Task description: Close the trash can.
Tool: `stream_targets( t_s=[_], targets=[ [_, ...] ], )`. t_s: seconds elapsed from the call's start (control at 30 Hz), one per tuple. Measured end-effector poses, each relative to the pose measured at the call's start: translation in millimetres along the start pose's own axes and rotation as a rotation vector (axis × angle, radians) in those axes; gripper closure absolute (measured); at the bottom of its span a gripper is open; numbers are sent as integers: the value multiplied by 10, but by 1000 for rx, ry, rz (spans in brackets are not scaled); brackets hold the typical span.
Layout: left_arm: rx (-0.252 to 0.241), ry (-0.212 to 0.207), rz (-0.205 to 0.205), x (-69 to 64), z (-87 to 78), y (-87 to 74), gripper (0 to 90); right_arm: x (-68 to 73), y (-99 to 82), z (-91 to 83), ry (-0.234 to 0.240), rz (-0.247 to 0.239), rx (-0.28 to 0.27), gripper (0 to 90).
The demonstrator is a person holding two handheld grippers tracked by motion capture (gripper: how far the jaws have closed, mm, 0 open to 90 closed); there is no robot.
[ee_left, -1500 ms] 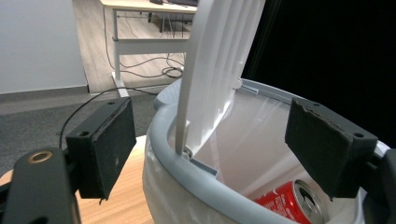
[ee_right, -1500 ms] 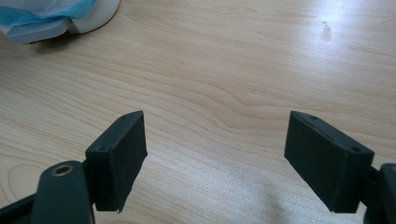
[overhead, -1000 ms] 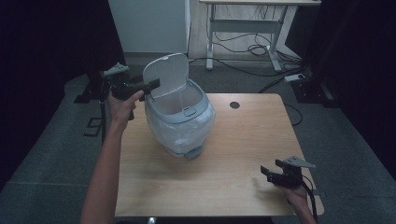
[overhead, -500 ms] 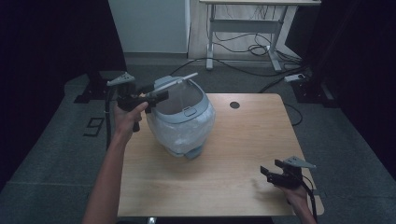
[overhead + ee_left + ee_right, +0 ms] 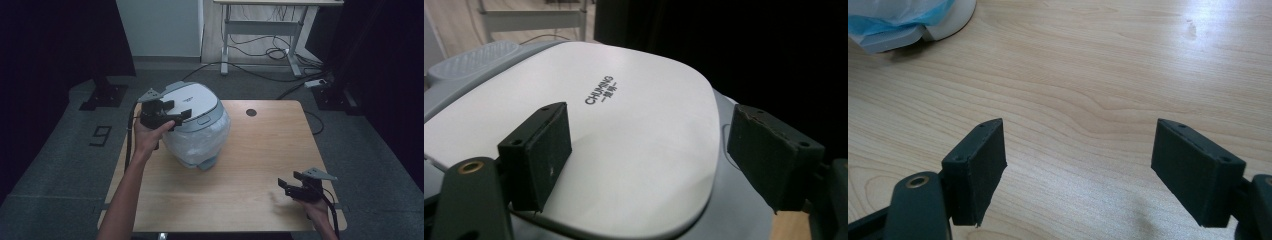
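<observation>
Left claw (image 5: pixel 172 114) sits on the white lid (image 5: pixel 192 102) of the rice cooker (image 5: pixel 197 135), jaws spread wide with nothing between them, one pad (image 5: pixel 541 155) resting on the lid surface; the forearm reaches up from 7 o'clock with the hand (image 5: pixel 150 135) wrapped around the grip. The cooker stands at 10 o'clock on the table (image 5: pixel 250 165), lid down. Right claw (image 5: pixel 290 186) rests low at 4 o'clock, well apart from the cooker, jaws parted and empty over bare wood, wrist level.

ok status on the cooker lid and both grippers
Left gripper open, jaws over the lid. Lid down on the rice cooker. Right gripper open, empty, over the table. Nothing in the way.
</observation>
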State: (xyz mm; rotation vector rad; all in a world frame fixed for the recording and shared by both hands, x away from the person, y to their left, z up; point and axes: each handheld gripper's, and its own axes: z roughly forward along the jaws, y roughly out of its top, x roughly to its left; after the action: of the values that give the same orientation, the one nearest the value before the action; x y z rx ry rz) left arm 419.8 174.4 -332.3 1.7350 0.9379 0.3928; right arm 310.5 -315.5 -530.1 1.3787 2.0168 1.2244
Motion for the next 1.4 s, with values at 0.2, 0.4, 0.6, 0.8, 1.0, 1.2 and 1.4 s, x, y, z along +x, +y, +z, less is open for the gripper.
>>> stream_targets(
  t_s=[0.2, 0.4, 0.6, 0.8, 1.0, 1.2, 1.4],
  targets=[
    [9, 98, 36, -88, 119, 22, 199, -4, -7, 12, 0, 1, 6, 210],
    [34, 172, 93, -165, 207, 43, 198, -2, -9, 14, 0, 1, 6, 210],
    [36, 196, 83, -196, 262, 64, 200, 9, -13, 26, 2, -2, 12, 211],
    [47, 202, 83, -219, 263, 73, 221, 30, -16, 44, 4, -11, 21, 211],
    [54, 210, 83, -257, 271, 77, 228, 43, -20, 54, 3, -15, 25, 211],
    [72, 215, 87, -307, 289, 96, 229, 54, -17, 63, 3, -15, 31, 208],
    [67, 250, 110, -335, 306, 63, 284, 28, -8, 28, -1, -6, 19, 208]
  ],
)
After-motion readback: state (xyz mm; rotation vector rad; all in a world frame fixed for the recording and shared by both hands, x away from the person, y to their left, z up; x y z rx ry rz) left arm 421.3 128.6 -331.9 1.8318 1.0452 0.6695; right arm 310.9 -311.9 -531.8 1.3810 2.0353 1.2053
